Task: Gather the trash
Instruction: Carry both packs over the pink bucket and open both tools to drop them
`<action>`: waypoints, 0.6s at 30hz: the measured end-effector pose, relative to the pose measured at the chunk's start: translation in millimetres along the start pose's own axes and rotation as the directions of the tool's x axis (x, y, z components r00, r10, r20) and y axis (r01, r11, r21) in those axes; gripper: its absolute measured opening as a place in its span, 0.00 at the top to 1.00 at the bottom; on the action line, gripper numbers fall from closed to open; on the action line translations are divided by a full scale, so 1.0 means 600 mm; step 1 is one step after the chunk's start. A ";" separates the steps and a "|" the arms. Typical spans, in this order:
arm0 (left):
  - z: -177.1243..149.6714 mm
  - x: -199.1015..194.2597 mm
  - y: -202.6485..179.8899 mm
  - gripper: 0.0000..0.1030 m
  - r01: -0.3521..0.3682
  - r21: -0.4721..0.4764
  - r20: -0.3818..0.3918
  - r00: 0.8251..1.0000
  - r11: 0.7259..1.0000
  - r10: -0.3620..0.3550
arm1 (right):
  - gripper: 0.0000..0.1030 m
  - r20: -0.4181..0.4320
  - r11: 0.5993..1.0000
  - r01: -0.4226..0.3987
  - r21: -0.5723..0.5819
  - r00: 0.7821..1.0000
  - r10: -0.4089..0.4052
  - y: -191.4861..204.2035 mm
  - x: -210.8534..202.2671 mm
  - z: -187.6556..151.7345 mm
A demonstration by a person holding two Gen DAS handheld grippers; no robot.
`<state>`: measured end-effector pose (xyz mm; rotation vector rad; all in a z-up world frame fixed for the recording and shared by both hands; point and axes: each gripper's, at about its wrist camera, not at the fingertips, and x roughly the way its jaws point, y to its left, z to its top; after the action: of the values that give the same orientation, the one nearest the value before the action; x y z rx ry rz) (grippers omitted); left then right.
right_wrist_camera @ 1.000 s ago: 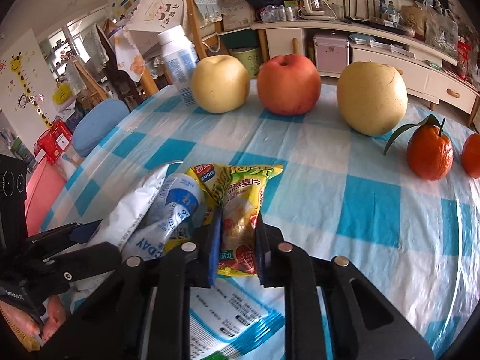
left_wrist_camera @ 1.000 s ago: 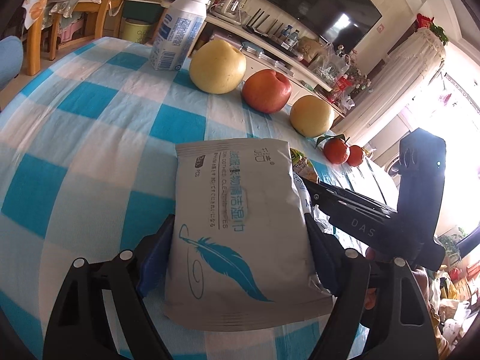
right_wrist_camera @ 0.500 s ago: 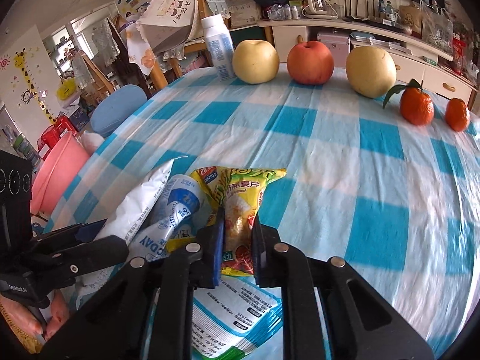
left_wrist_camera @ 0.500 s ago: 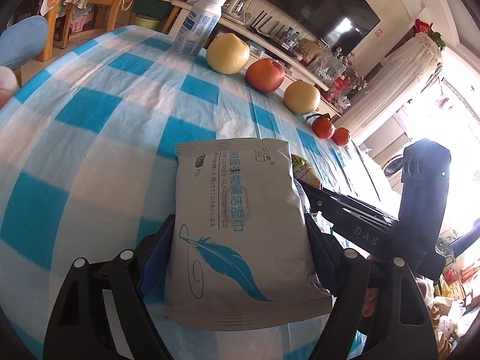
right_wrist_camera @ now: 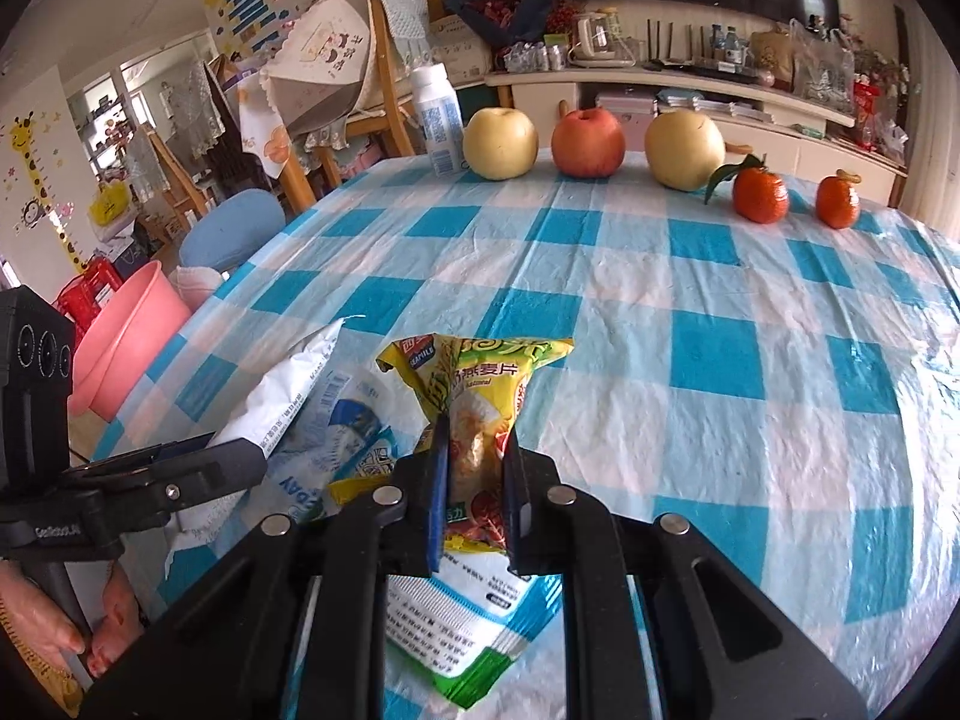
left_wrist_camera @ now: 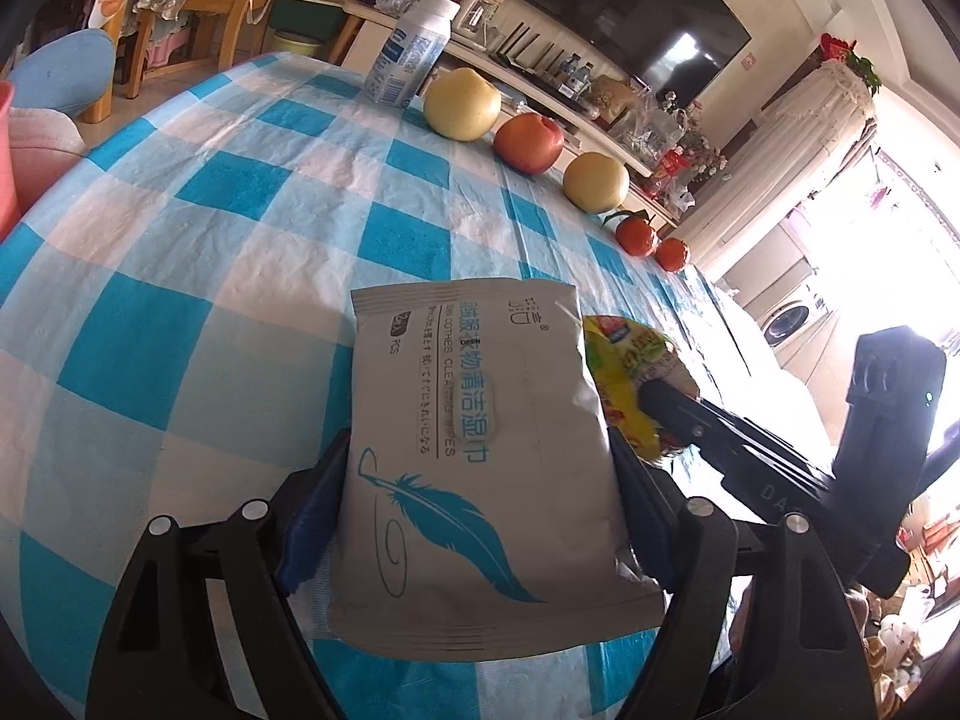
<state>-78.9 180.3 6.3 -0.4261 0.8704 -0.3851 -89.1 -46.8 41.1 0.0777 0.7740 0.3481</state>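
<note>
left gripper [left_wrist_camera: 480, 480]: clamped on flat grey wet-wipes pouch with blue feather print [left_wrist_camera: 480, 450], centre-bottom of left view
right gripper [right_wrist_camera: 474, 468]: clamped on crinkled yellow-green snack packet [right_wrist_camera: 480, 396], centre of right view
step: carry both off blue-white checked table [right_wrist_camera: 720, 312]; hold firm, likely to pink basin [right_wrist_camera: 120, 336] at left
text: pouch "CLOTHES CLEANING WIPES", "OPEN", "PCS"; packet "SEAMILD"

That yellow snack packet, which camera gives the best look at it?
The right wrist view: the yellow snack packet sits in mid-picture, front facing the camera, pinched in the right tongs. The left wrist view shows only a strip of it, the rest hidden behind the grey wipes pack held in the left tongs.
</note>
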 end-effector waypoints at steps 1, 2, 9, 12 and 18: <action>0.002 -0.002 0.002 0.23 0.003 -0.002 0.004 1.000 1.000 -0.003 | 0.85 0.002 1.000 0.002 0.005 1.000 -0.002 0.000 -0.004 -0.001; 0.002 -0.004 0.003 0.23 0.004 -0.003 0.007 1.000 1.000 -0.004 | 0.85 0.005 1.000 0.007 0.009 1.000 -0.007 0.001 -0.008 -0.002; 0.010 -0.018 0.000 0.23 -0.011 0.026 0.037 0.999 1.000 0.010 | 0.85 0.025 0.999 0.032 0.015 0.999 -0.033 0.013 -0.034 -0.005; 0.013 -0.028 -0.003 0.23 -0.025 0.048 0.057 0.998 0.999 0.022 | 0.85 0.031 0.999 0.043 0.012 0.999 -0.043 0.021 -0.044 -0.003; 0.025 -0.047 -0.004 0.23 -0.048 0.072 0.089 0.995 0.996 0.041 | 0.85 0.046 0.998 0.055 0.006 0.997 -0.055 0.034 -0.059 0.004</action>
<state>-84.1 194.9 34.7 -0.3521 0.7771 -0.3539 -116.3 -39.1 70.5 0.0681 0.7302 0.2912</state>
